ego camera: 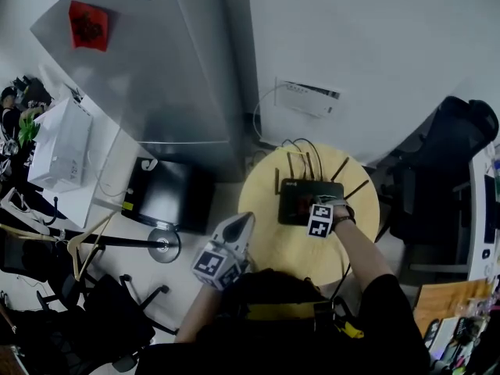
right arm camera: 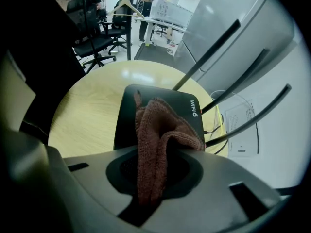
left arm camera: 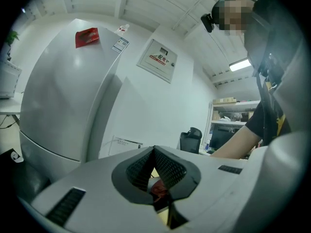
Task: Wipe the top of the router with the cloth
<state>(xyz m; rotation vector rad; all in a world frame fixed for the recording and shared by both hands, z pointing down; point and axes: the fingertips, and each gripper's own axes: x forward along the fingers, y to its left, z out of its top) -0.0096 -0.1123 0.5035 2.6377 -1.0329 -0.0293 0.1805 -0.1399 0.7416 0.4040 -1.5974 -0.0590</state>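
Note:
A black router point(right arm camera: 160, 111) marked WIFI 6, with several thin antennas point(right arm camera: 209, 57) standing up, lies on a round yellow table point(right arm camera: 87, 110). My right gripper point(right arm camera: 155, 159) is shut on a folded brown cloth point(right arm camera: 155, 135), and the cloth's free end rests on the router's top. In the head view the right gripper point(ego camera: 316, 212) sits over the router point(ego camera: 291, 207) at the table's point(ego camera: 273, 244) far side. My left gripper point(ego camera: 234, 231) hangs off the table's left edge, shut with nothing in it. The left gripper point(left arm camera: 154, 152) points up at a grey fridge.
A tall grey fridge point(ego camera: 156, 76) and a white wall with a panel point(ego camera: 308, 98) stand behind the table. A black box point(ego camera: 168, 194) sits on the floor at left. Office chairs point(ego camera: 461, 131) stand at right, and others with a desk at left.

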